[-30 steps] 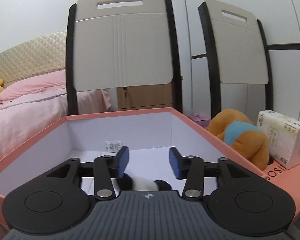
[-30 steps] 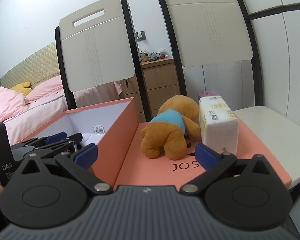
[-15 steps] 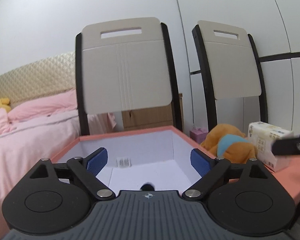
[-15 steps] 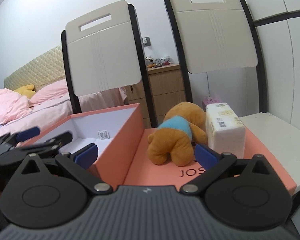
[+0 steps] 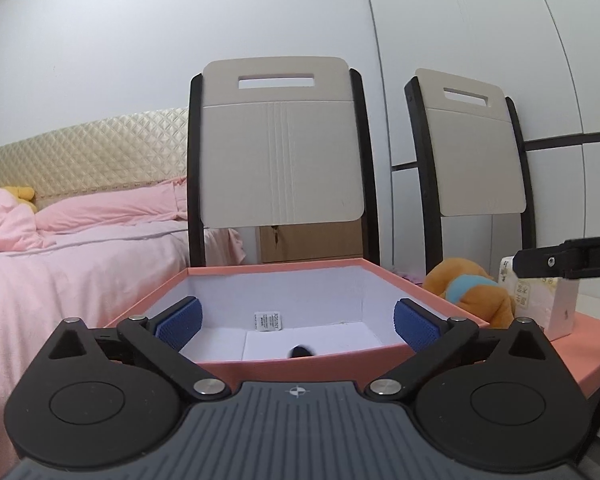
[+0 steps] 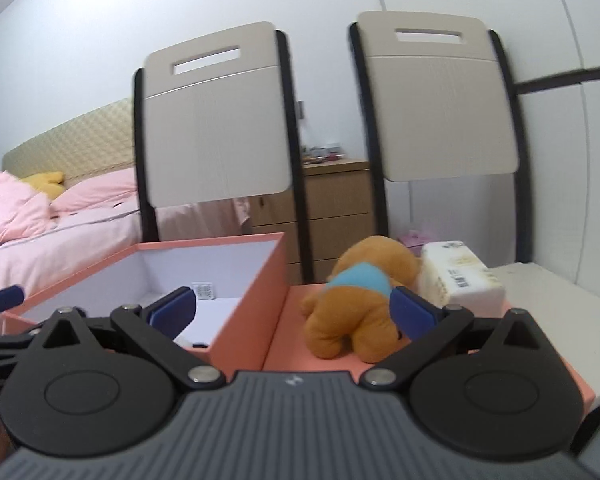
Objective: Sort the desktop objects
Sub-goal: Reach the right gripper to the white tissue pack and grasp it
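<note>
Soft even daylight, fisheye-bent edges, right wrist view slightly motion-blurred

The box [image 5: 236, 366] is orange-pink outside and white inside. The toy [image 6: 352, 308] is brown-orange with a light blue shirt. The tissue pack [image 6: 460, 278] is white with yellow marks. Both chairs [image 5: 280, 160] are cream with black frames. The bed [image 5: 60, 248] is pink. The gripper pads [image 5: 180, 322] are dark blue.
</note>
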{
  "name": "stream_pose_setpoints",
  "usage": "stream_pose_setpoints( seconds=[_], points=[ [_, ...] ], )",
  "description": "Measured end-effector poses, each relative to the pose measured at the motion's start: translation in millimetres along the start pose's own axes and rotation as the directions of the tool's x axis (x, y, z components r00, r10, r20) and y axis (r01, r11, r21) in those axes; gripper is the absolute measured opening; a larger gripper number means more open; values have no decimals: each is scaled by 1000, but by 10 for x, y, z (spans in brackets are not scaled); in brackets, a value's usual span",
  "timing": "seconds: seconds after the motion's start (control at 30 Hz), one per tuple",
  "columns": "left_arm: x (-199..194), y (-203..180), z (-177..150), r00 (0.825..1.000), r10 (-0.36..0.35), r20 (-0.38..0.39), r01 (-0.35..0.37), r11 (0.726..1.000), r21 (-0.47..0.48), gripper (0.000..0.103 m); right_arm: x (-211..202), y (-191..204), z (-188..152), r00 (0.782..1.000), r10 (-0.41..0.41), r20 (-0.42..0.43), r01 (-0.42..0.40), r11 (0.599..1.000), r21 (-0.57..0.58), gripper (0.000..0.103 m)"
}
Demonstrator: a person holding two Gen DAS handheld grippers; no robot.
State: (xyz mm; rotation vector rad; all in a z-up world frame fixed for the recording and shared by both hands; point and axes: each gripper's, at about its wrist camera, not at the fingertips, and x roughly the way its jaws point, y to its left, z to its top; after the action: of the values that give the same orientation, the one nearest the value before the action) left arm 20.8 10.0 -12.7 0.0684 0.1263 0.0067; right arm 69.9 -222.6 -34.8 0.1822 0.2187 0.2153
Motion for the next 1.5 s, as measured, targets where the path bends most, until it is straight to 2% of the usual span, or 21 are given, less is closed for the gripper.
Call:
stream_pose_setpoints(
  seconds=[0.1,0.3,0.53,0.73,0.97,1.1,1.27,1.4,1.43,1.47,1.5],
  points=[
    [-3,5,15,1000,10,1,-10,1000,-2,103,9,-7,-9,999,-45,19,45,999,-11,103],
    [15,-26,-5,1000,6,-5,-6,1000,4,103,-56,-49,-9,996,-23,86,22,1000,7,103],
    [4,10,0,1000,12,10,-12,1000,-24,103,-159,-186,98,977,-127,173,126,992,12,103],
    [49,28,-9,999,34,-16,-35,999,-35,103,-10,-404,345,980,-172,103,168,985,40,103],
    [75,41,-32,998,59,-38,-61,997,-52,103,700,-656,607,985,-160,-70,162,986,29,103],
    [103,56,-50,996,73,-54,-76,996,-57,103,995,-846,515,964,-242,-107,242,970,-7,103],
    [136,14,-91,994,80,-69,-83,996,-36,103,1136,-1029,390,944,-297,-146,294,955,-41,102],
    [143,-25,-114,994,79,-76,-81,997,-16,103,1223,-1132,273,927,-301,-223,306,952,-16,89],
    [138,-28,-115,994,79,-75,-80,997,-14,103,1245,-1145,253,926,-292,-240,298,955,-12,80],
    [133,-31,-114,994,77,-74,-78,997,-14,103,1267,-1154,236,926,-277,-256,284,959,-11,64],
    [127,-35,-113,994,76,-73,-77,997,-13,103,1265,-1148,233,924,-278,-261,285,959,-14,59]
  ],
)
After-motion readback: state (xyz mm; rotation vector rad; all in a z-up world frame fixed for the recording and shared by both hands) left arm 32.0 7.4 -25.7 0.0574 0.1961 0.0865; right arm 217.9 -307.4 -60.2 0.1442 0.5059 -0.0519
